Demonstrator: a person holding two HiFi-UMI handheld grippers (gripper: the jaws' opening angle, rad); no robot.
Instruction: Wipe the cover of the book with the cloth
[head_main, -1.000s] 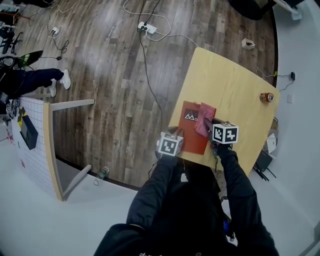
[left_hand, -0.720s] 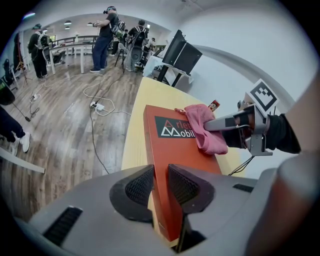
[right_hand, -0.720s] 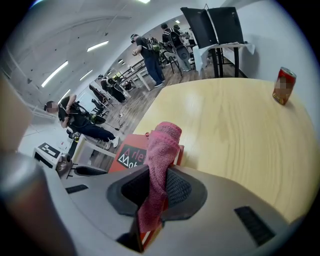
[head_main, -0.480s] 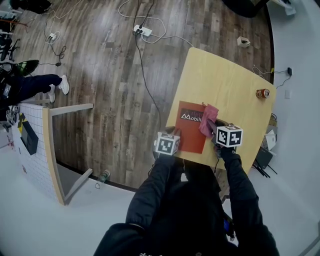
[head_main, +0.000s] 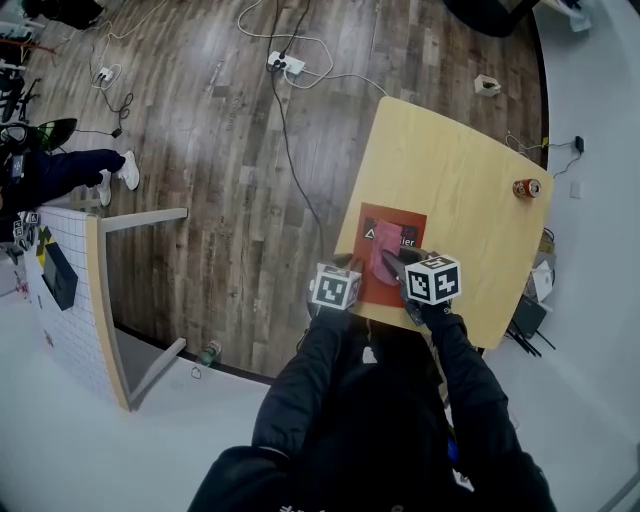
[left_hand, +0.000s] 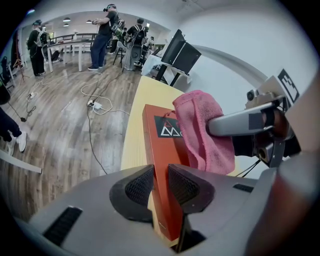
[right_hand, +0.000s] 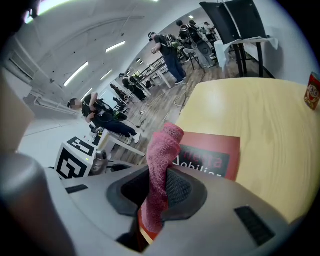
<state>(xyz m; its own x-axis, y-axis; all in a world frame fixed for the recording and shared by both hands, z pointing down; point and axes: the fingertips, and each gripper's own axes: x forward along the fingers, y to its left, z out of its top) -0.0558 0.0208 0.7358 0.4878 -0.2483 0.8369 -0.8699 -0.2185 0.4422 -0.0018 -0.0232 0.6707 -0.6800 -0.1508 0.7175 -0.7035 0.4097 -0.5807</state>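
Book (left_hand: 161, 142) sits clamped in left claw (left_hand: 160, 184), cloth (right_hand: 163, 150) in right claw (right_hand: 157, 192)

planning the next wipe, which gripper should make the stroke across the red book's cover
Right. The right gripper is shut on the pink terry cloth, which rests on the red rectangular book; the left gripper is clamped on the book's edge, steadying it.

Open lab hall; people (left_hand: 107, 27) in headsets; monitors (left_hand: 184, 50); power strip (head_main: 283, 62) on wood floor (head_main: 200, 150).
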